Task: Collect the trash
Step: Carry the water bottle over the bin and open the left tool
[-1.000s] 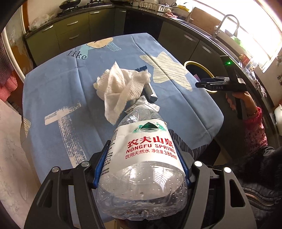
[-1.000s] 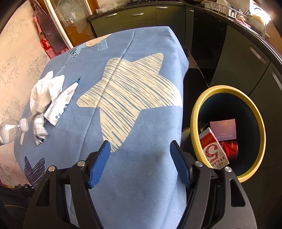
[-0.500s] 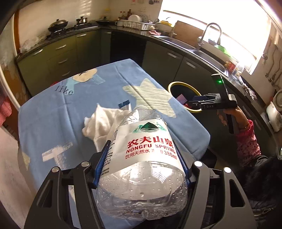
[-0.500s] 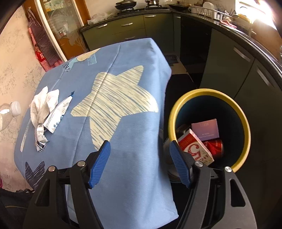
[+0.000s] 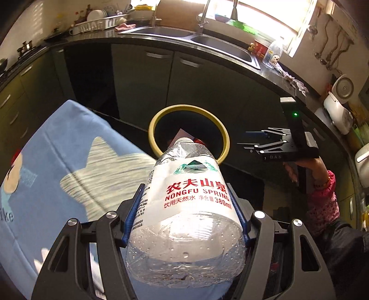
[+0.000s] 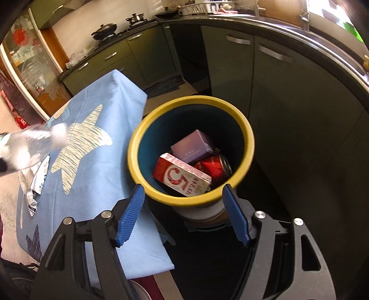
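One plastic bottle (image 5: 189, 207), one bin (image 6: 191, 147). In the bin: two boxes (image 6: 182, 177), one can (image 6: 214, 167). Two grippers (image 6: 184, 214).

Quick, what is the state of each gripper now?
Left gripper: closed on the plastic water bottle.
Right gripper: open, holding nothing, above the yellow-rimmed trash bin.

Daylit kitchen, fisheye views with motion smear
The window (image 5: 272, 20) is blown out white; the cabinets (image 6: 288, 110) sit in deep shadow, the bottle (image 6: 30, 145) is blurred, and edges bend and darken
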A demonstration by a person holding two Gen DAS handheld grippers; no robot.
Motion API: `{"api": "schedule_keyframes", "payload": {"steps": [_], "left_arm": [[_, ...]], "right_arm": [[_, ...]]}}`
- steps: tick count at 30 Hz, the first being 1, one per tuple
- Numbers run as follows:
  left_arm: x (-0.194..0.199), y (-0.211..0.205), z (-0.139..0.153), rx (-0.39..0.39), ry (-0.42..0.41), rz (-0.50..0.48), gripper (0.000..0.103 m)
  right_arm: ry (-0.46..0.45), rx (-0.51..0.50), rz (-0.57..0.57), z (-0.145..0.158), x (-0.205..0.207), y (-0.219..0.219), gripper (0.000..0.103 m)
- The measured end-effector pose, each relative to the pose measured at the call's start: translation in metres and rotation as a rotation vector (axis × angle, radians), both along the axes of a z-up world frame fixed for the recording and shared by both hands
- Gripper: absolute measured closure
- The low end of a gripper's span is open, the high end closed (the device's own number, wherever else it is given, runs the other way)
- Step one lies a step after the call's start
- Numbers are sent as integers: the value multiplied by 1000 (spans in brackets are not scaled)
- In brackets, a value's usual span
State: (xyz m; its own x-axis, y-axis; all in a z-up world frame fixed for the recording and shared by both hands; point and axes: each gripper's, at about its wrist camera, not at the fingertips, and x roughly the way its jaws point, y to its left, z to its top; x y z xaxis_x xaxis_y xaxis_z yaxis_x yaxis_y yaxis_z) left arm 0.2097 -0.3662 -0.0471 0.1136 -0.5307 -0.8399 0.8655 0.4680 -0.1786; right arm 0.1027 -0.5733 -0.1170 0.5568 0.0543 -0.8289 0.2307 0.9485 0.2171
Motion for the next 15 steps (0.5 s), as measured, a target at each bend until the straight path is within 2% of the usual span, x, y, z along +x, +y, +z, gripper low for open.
{"api": "schedule_keyframes", "payload": {"steps": [4, 10, 13, 15], "left_arm": [[25, -76, -34, 54, 35, -30, 37], [60, -169, -93, 144, -14, -3, 37], [70, -196, -120, 218, -38, 26, 37], [72, -200, -124, 233, -54, 48, 36]], "right_arm": [[5, 23, -24, -9, -6, -14, 37], [14, 44, -42, -18, -14, -26, 37], [16, 49, -53, -20, -18, -29, 37], [17, 52, -55, -21, -20, -29, 37]]}}
